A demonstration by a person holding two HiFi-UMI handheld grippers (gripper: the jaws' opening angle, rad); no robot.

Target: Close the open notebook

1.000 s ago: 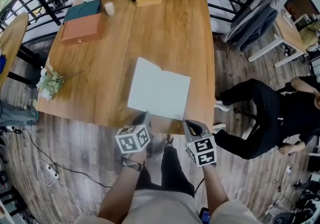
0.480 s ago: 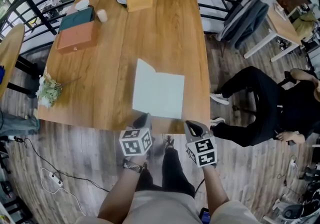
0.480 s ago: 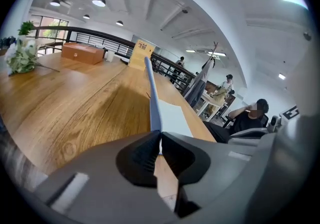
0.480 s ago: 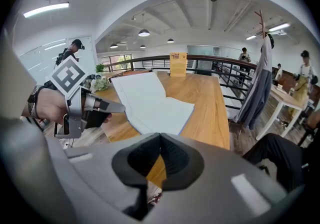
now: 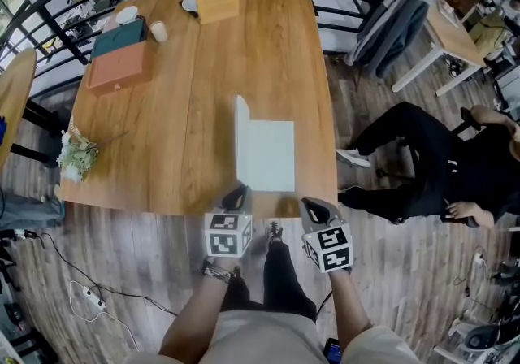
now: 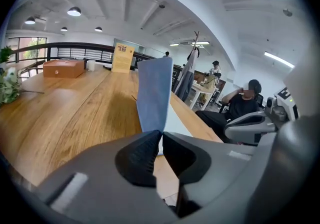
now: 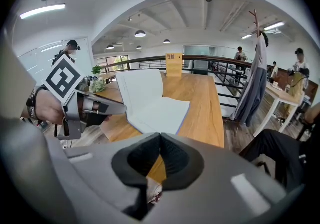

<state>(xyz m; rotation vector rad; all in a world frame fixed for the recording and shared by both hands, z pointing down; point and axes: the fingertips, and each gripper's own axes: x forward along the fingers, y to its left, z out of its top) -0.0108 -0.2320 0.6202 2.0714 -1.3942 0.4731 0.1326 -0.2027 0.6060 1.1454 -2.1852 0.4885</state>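
- Head view: my left claw (image 5: pixel 236 194) is at the near edge of the desk (image 5: pixel 162 127). It is clenched on the near corner of the notebook's (image 5: pixel 268 155) left cover. That cover stands upright on its edge straight ahead of the claw. The other half lies flat on the desk, ahead of and between my two claws. My right claw (image 5: pixel 314 208) hangs just off the desk edge, near the notebook's near right corner, apart from it.
- Left claw view: the blue cover (image 6: pixel 155 88) rises straight up from my claw tips, its lower corner pinched between the jaws. The jaws have just eased a shade wider with the cover between them. A brown box (image 6: pixel 62 68) sits far ahead to the left.
- Right claw view: my right claw (image 7: pixel 160 137) is clenched on nothing, tips together. The notebook (image 7: pixel 150 103) lies just ahead, its left half raised. My left claw (image 7: pixel 120 111) reaches in from the left to the notebook's near corner.
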